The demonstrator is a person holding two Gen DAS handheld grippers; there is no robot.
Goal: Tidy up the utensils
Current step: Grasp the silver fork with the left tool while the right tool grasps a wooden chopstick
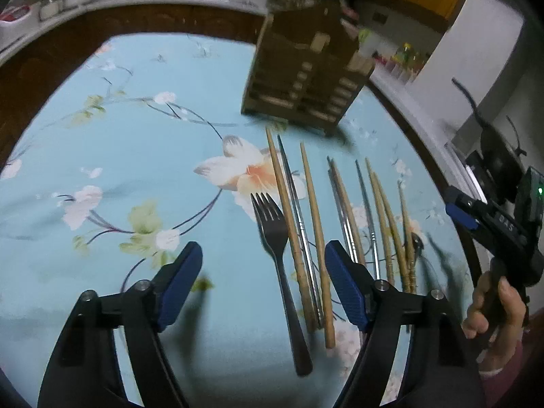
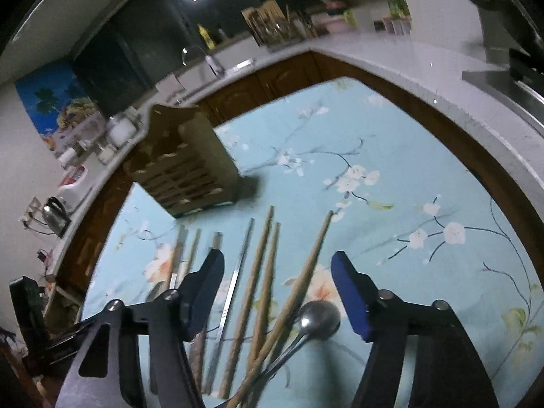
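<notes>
A wooden utensil holder (image 1: 302, 85) stands at the far side of the blue floral tablecloth (image 1: 136, 156); it also shows in the right wrist view (image 2: 183, 166). Several wooden chopsticks (image 1: 314, 214) and metal chopsticks (image 1: 299, 217) lie in a row before it, with a black fork (image 1: 277, 258) at their left. My left gripper (image 1: 263, 285) is open and empty, above the fork and the nearest chopsticks. My right gripper (image 2: 277, 292) is open and empty above wooden chopsticks (image 2: 261, 285) and a metal spoon (image 2: 318, 316). The right gripper also shows at the left view's right edge (image 1: 493, 224).
A dark wooden cabinet front (image 1: 136, 20) and a white counter (image 2: 425, 68) curve around the table's far side. The counter carries jars, a kettle (image 2: 54, 214), a sink tap (image 2: 193, 54) and a second utensil rack (image 2: 272, 27). The cloth's left part is bare.
</notes>
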